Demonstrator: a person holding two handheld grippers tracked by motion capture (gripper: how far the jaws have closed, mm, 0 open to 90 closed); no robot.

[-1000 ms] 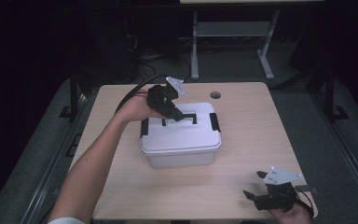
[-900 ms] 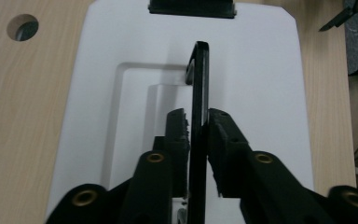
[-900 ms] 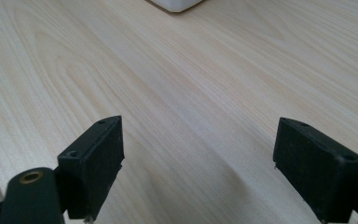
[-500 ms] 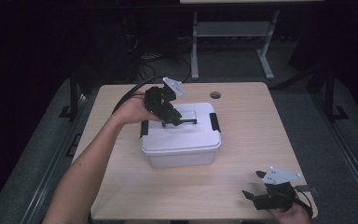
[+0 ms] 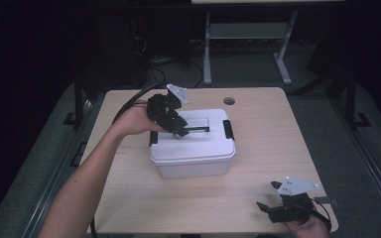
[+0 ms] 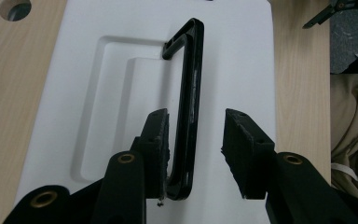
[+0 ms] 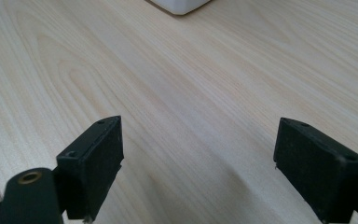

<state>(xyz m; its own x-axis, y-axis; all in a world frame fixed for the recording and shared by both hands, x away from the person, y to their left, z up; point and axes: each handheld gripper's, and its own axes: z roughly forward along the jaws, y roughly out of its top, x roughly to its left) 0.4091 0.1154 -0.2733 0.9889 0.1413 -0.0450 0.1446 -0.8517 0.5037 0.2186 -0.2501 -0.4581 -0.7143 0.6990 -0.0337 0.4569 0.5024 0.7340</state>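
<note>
A white lidded box (image 5: 193,148) stands in the middle of the table. Its black handle (image 5: 198,128) lies along the recess in the lid. My left gripper (image 5: 178,130) hovers over the lid's left part, pointing down at the handle. In the left gripper view the handle (image 6: 189,84) runs between the jaws, close beside one pad and well apart from the other; the jaws of the left gripper (image 6: 196,121) have just been opening. My right gripper (image 5: 268,195) rests at the table's front right corner. Its jaws (image 7: 198,135) stand wide open over bare wood.
The light wooden table (image 5: 268,124) has a round cable hole (image 5: 229,101) behind the box. Black latches (image 5: 228,130) sit at the box's ends. A metal stand's legs (image 5: 208,59) rise beyond the far edge. Dark floor surrounds the table.
The left gripper's jaws have spread apart around the box handle, and the hand has shifted very slightly. The right gripper has stayed where it was.
</note>
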